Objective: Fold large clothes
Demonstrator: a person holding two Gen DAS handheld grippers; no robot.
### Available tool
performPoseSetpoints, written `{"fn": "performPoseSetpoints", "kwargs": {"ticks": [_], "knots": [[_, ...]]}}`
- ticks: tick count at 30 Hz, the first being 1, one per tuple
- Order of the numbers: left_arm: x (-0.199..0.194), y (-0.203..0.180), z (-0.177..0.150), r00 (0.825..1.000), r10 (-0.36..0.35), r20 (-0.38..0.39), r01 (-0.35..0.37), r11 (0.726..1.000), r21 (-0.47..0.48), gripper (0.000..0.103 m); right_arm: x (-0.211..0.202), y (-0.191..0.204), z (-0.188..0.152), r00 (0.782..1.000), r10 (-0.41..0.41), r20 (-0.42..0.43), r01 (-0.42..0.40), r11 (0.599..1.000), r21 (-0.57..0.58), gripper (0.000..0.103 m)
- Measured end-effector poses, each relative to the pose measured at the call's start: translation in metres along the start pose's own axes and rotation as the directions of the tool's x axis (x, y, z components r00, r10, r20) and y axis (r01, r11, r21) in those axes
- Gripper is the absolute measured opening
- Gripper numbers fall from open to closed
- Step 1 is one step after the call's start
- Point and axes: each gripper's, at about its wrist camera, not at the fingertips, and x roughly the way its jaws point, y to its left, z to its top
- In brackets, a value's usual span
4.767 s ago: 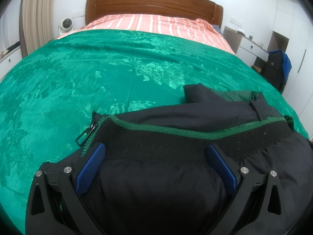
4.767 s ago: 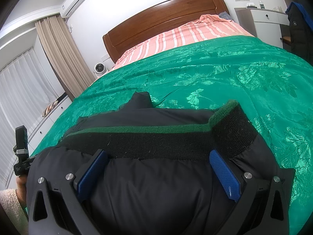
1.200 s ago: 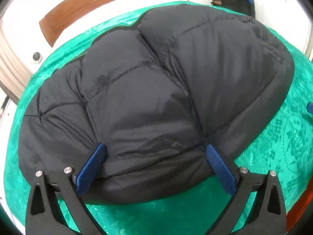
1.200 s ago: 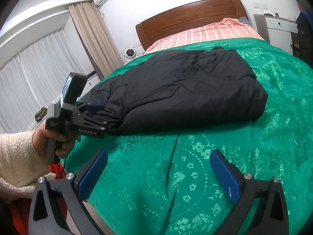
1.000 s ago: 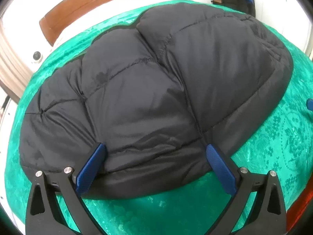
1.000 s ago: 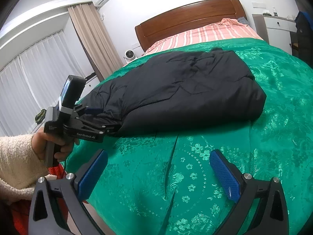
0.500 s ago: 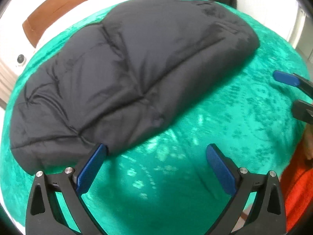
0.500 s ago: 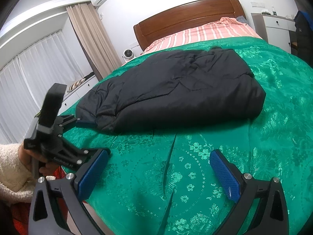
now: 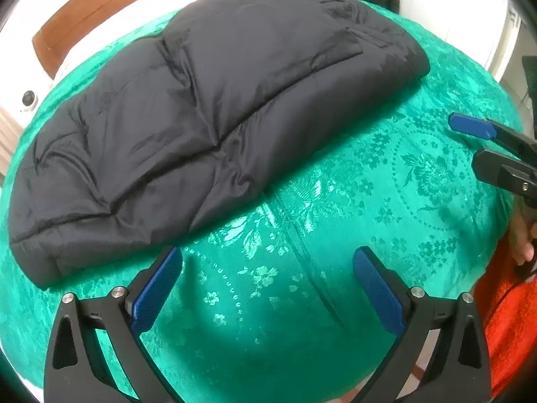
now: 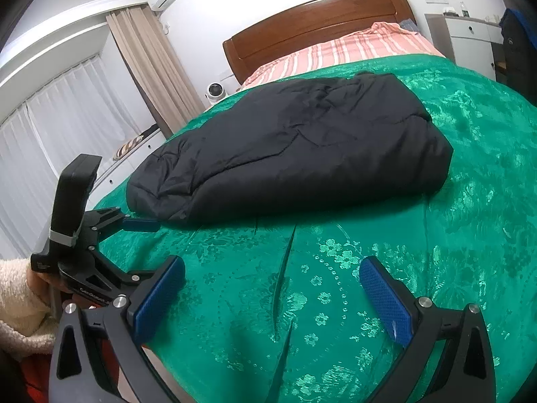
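The folded jacket (image 10: 295,147) lies on the bedspread (image 10: 369,268), headboard (image 10: 315,23) behind it.

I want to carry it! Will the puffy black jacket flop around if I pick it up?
Probably floppy: the puffy black quilted jacket sags in soft creases over the green patterned bedspread. Its thick, airy padding suggests it is light for its bulk. The sheeny shell looks slippery, so the fold may come undone.

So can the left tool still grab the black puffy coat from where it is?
Probably yes. The left tool is open and holds nothing, and the near edge of the black coat lies just ahead of its left finger on the green bedspread. Nothing sits between them.
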Motion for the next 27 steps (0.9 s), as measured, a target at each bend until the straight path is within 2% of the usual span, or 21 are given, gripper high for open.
{"fn": "performPoseSetpoints", "kwargs": {"ticks": [10, 13, 17, 20, 22, 24, 26, 27], "knots": [[-0.007, 0.017, -0.013, 1.000, -0.002, 0.016, 0.003, 0.999, -0.038, 0.102, 0.001, -0.003, -0.001, 1.000, -0.008, -0.002, 0.008, 1.000, 0.010, 0.102], [-0.018, 0.036, 0.000, 0.999, 0.011, 0.053, -0.007, 0.997, -0.071, 0.102, -0.003, -0.007, 0.000, 1.000, -0.017, 0.014, 0.016, 1.000, 0.022, 0.102], [-0.035, 0.079, 0.020, 0.990, 0.027, 0.139, 0.001, 0.980, -0.201, 0.102, -0.004, -0.019, 0.001, 1.000, -0.021, 0.020, 0.019, 0.997, 0.080, 0.102], [-0.033, 0.106, 0.034, 0.986, 0.016, 0.163, 0.030, 0.960, -0.278, 0.102, -0.004, -0.029, 0.001, 1.000, -0.015, 0.022, 0.011, 0.991, 0.137, 0.102], [-0.025, 0.115, 0.046, 0.983, 0.025, 0.180, 0.029, 0.957, -0.289, 0.102, -0.005, -0.032, 0.001, 0.999, -0.018, 0.026, 0.014, 0.987, 0.158, 0.102], [-0.010, 0.119, 0.057, 0.981, 0.071, 0.180, -0.020, 0.962, -0.271, 0.102, -0.005, -0.033, 0.001, 0.999, -0.030, 0.026, 0.025, 0.987, 0.160, 0.102], [0.009, 0.123, 0.063, 0.985, 0.102, 0.140, -0.063, 0.964, -0.259, 0.103, -0.005, -0.032, 0.000, 0.999, -0.037, 0.023, 0.033, 0.987, 0.155, 0.102], [0.027, 0.123, 0.063, 0.991, 0.088, 0.100, -0.061, 0.968, -0.243, 0.103, -0.005, -0.032, 0.000, 0.999, -0.040, 0.021, 0.036, 0.988, 0.151, 0.102]]}}
